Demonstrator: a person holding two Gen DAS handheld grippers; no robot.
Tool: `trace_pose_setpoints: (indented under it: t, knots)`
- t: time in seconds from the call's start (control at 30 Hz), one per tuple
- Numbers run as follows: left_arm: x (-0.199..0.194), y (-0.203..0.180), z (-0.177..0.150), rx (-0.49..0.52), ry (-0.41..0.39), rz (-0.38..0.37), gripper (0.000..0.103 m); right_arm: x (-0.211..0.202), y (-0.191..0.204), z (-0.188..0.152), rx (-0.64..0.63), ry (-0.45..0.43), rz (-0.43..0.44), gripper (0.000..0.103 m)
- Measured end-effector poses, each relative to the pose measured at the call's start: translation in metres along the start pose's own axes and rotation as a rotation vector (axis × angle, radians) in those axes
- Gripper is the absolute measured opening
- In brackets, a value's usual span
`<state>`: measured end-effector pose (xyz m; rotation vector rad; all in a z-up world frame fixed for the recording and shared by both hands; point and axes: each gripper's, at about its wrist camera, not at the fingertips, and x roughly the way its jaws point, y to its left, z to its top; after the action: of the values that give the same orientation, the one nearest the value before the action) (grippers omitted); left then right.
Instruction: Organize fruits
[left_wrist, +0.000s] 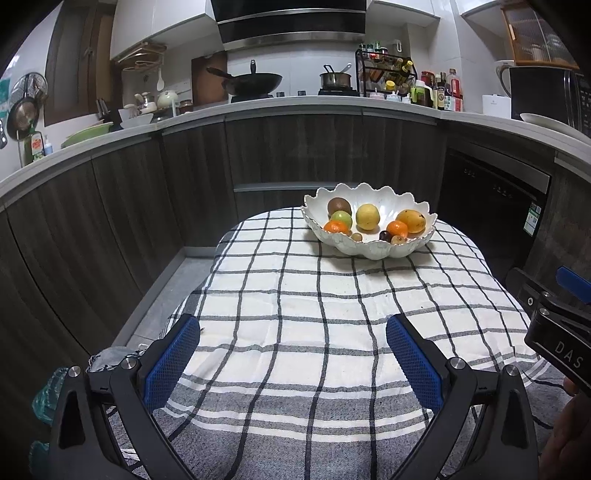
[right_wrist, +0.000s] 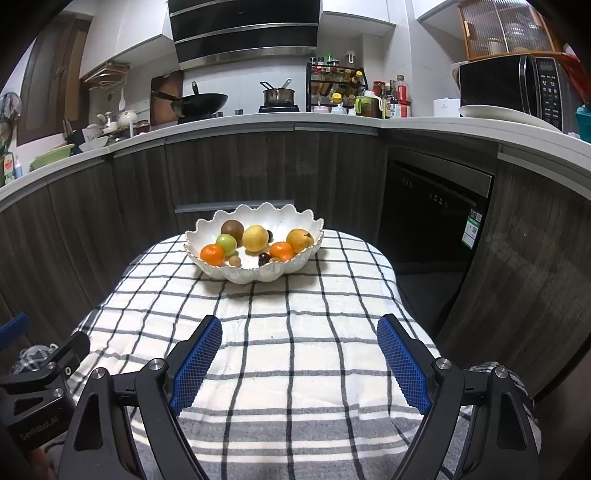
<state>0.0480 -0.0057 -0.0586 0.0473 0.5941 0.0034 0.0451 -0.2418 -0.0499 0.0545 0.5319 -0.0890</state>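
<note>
A white scalloped bowl (left_wrist: 373, 251) (right_wrist: 255, 275) stands at the far end of the table on a checked cloth (left_wrist: 295, 295) (right_wrist: 295, 325). It holds a brown kiwi (left_wrist: 339, 206), a green apple (left_wrist: 341, 218), a yellow pear (left_wrist: 368, 216), a mango (left_wrist: 410, 220), two tangerines (left_wrist: 336, 226) (left_wrist: 397, 229) and some small fruits. My left gripper (left_wrist: 291, 325) is open and empty over the near cloth. My right gripper (right_wrist: 299, 328) is open and empty, also well short of the bowl.
A dark wooden kitchen counter (left_wrist: 295, 147) curves behind the table, with a wok (left_wrist: 251, 83), a pot (left_wrist: 335, 79), bottles and a microwave (right_wrist: 517, 85) on top. A dishwasher (right_wrist: 432, 210) is at the right. The right gripper's body shows at the left view's right edge (left_wrist: 557, 332).
</note>
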Motion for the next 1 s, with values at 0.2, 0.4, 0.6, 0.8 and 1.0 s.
trace_pose_setpoints:
  t: [0.2,0.4,0.6,0.8,1.0]
  knots:
    - [0.0008,0.0006,0.0003,-0.004,0.003,-0.002,0.103,0.0001,0.0001,0.0000,-0.001,0.000,0.001,0.087]
    - [0.0010,0.0004,0.0003,-0.003,0.006,-0.002,0.103,0.0003,0.0002,-0.0002,0.001,0.002,0.001,0.087]
    - [0.0013,0.0001,0.0005,-0.002,0.006,-0.002,0.103,0.0003,0.0000,-0.0005,0.003,0.001,0.000,0.087]
    - [0.0015,-0.0009,0.0002,-0.001,0.008,-0.002,0.103,0.0011,-0.0002,-0.0008,0.004,0.003,-0.001,0.087]
    - [0.0014,-0.0009,0.0002,-0.001,0.008,-0.002,0.103,0.0015,-0.0001,-0.0018,0.007,0.007,0.000,0.087]
